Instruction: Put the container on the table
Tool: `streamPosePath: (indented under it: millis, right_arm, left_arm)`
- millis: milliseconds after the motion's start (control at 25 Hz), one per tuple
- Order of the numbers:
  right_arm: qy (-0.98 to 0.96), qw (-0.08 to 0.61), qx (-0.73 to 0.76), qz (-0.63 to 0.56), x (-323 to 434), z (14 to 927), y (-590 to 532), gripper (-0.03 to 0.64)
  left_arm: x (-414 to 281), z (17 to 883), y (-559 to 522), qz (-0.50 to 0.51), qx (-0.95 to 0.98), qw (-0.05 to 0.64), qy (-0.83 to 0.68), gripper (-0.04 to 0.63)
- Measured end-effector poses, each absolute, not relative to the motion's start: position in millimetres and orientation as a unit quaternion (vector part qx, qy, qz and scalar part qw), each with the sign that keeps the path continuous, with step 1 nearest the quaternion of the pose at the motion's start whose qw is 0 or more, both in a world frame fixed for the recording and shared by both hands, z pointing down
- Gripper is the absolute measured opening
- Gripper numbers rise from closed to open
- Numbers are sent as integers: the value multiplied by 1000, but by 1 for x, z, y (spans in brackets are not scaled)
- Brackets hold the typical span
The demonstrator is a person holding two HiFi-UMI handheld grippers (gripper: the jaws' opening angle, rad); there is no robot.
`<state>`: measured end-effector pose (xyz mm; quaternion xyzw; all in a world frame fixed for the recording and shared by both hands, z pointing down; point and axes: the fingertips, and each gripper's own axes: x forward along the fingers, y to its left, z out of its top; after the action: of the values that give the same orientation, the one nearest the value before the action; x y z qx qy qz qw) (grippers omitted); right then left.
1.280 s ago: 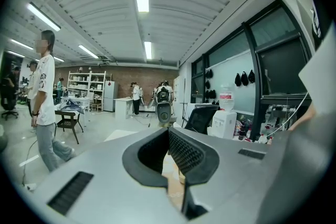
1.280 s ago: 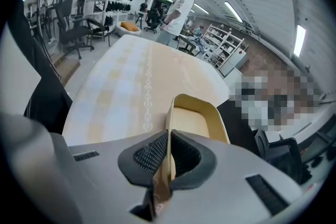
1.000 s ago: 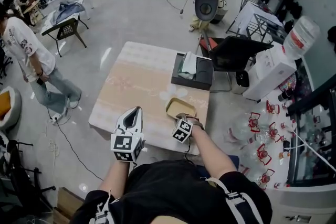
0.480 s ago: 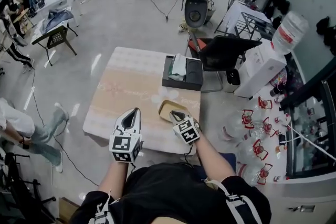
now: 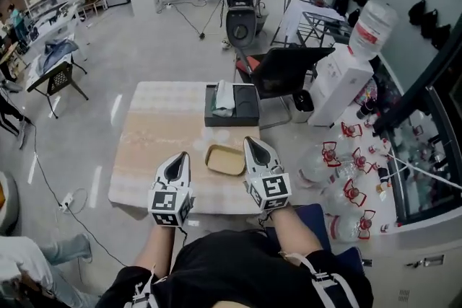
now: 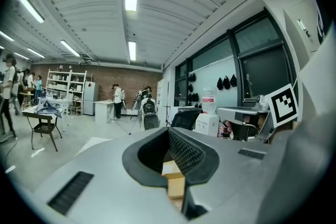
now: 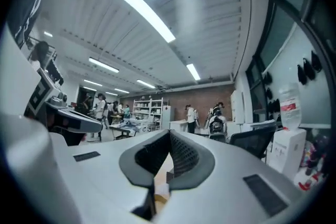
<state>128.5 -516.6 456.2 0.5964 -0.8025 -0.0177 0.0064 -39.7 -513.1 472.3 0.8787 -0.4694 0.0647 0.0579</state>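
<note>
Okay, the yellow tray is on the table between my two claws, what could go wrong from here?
1. The shallow yellow rectangular container lies close between the left claw and the right claw; a careless swing of either could knock it.
2. It sits toward the near right part of the beige table, so a nudge might slide it off.

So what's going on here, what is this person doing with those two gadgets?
A person holds a two-jaw gripper in each hand over a table. The yellow container already lies on the table between them, and neither touches it. The left gripper and right gripper are both shut and empty. A black box sits at the far end.
</note>
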Motion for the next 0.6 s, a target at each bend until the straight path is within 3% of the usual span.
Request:
streamPosePath:
  millis: [600]
  right_arm:
    - [-770,22,637,-39,164,459,-486,14]
  left_arm:
    - [-6,475,-504,67,894,55,-440,14]
